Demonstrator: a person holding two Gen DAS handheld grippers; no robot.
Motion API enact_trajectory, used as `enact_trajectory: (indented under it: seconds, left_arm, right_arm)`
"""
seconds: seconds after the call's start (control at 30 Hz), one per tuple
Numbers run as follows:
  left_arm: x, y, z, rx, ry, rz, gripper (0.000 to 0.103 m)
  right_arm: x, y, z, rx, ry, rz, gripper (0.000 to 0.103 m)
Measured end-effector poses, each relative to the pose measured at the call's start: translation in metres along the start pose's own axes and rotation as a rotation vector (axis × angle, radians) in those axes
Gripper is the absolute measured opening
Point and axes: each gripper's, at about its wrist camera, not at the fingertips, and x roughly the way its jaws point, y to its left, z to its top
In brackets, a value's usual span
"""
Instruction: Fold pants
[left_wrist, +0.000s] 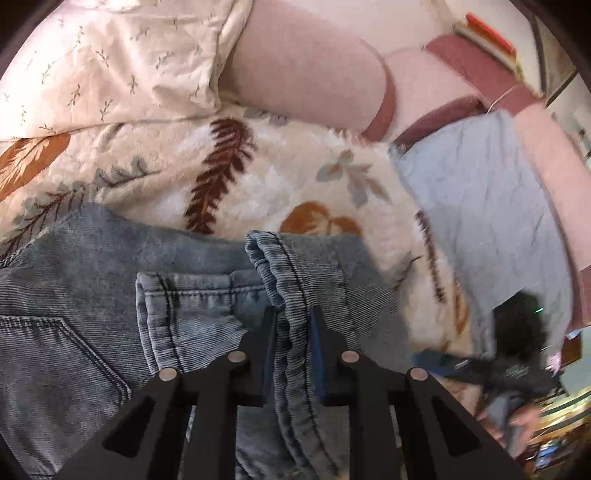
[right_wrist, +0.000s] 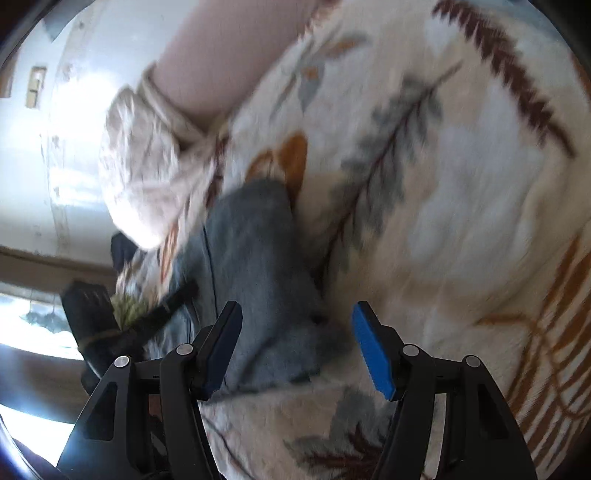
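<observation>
Left wrist view: left claw (left_wrist: 293, 325) clamped on a thick seamed fold of the pants (left_wrist: 295, 295), denim bunched between the two pads. Rest of the pants spread to the left and near, a back pocket (left_wrist: 55, 354) showing at the near left, all on a leaf-print blanket (left_wrist: 258, 173) over the bed. Floral pillow (left_wrist: 110, 59) at the far left, pale blue cloth (left_wrist: 487, 206) at the right, right claw blurred at the near right edge.

Right wrist view: right claw (right_wrist: 295, 347) open, pads clear of the cloth, poised over a blue-grey part of the pants (right_wrist: 255, 266) that runs away toward the far left. Blurred frame; exact edge hard to tell. Left claw dark at the near left.

Step in hand, by judgement: securing a second hold before folding. Best done by centring the open pads on the hem or seam, closing through every layer, keeping the left hold firm, then lifting both ends level so the denim stays taut and creases straight.
</observation>
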Motion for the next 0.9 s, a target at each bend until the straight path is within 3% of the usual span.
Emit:
enact_trajectory:
  seconds: [0.1,0.3,0.4,0.47,0.53,0.6,0.67,0.77,0.9]
  left_arm:
    - [-0.017,-0.003,0.004,-0.006,-0.035,-0.026,0.019]
    - [-0.048,0.003,0.005,-0.024,-0.079,-0.043,0.019]
    - [-0.057,0.018,0.002,-0.051,-0.088,-0.017,0.019]
    - [-0.056,0.037,-0.003,-0.1,-0.072,-0.016,0.019]
    - [-0.041,0.055,-0.012,-0.131,-0.008,0.053,0.019]
    - [-0.019,0.071,-0.022,-0.157,0.053,0.093,0.019]
    - [-0.003,0.078,-0.028,-0.185,0.081,0.104,0.02]
    - [-0.007,0.074,-0.029,-0.177,0.043,0.106,0.022]
    - [-0.014,0.07,-0.025,-0.167,0.018,0.099,0.028]
  right_arm:
    - [0.006,-0.002,-0.004,-0.008,0.037,-0.019,0.062]
    - [0.017,-0.012,-0.006,0.04,0.056,0.037,0.062]
    - [0.016,-0.003,-0.008,0.032,0.073,0.076,0.062]
    - [0.014,0.002,-0.009,0.009,0.069,0.097,0.062]
    - [0.017,0.003,-0.01,0.013,0.063,0.097,0.062]
    - [0.026,0.005,-0.011,0.006,0.067,0.105,0.056]
    - [0.034,0.01,-0.011,-0.014,0.076,0.119,0.03]
    - [0.029,0.022,-0.016,-0.1,0.055,0.014,0.022]
    - [0.034,0.016,-0.026,-0.143,0.1,-0.06,0.022]
